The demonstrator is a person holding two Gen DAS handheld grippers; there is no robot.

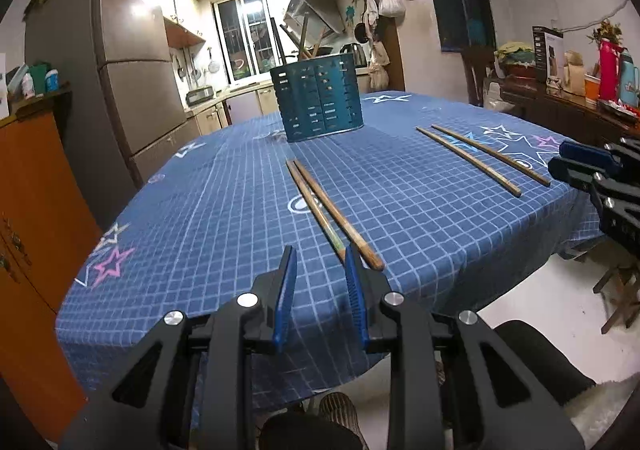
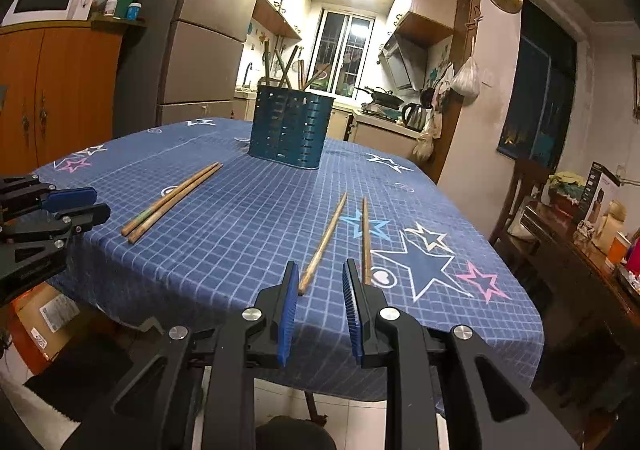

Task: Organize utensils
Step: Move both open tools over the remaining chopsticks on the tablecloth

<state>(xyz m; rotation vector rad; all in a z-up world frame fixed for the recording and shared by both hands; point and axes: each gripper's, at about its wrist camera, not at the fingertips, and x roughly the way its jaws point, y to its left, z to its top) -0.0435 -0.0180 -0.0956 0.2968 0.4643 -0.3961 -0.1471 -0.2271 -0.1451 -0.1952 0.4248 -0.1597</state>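
A teal perforated utensil holder [image 1: 320, 98] stands at the table's far middle, with several chopsticks upright in it; it also shows in the right wrist view [image 2: 289, 126]. One pair of wooden chopsticks [image 1: 328, 210] lies just ahead of my left gripper [image 1: 320, 262], which is open and empty, its right finger beside the pair's near ends. A second pair [image 2: 344, 238] lies spread apart ahead of my right gripper [image 2: 322, 274], open and empty. The first pair also shows in the right wrist view [image 2: 172, 202], the second in the left wrist view [image 1: 480, 158].
The table wears a blue checked cloth with stars [image 1: 200, 210]. An orange cabinet [image 1: 36, 230] stands left, a fridge [image 1: 132, 70] behind it. A wooden chair [image 2: 520, 190] and a cluttered sideboard [image 2: 592, 234] stand right.
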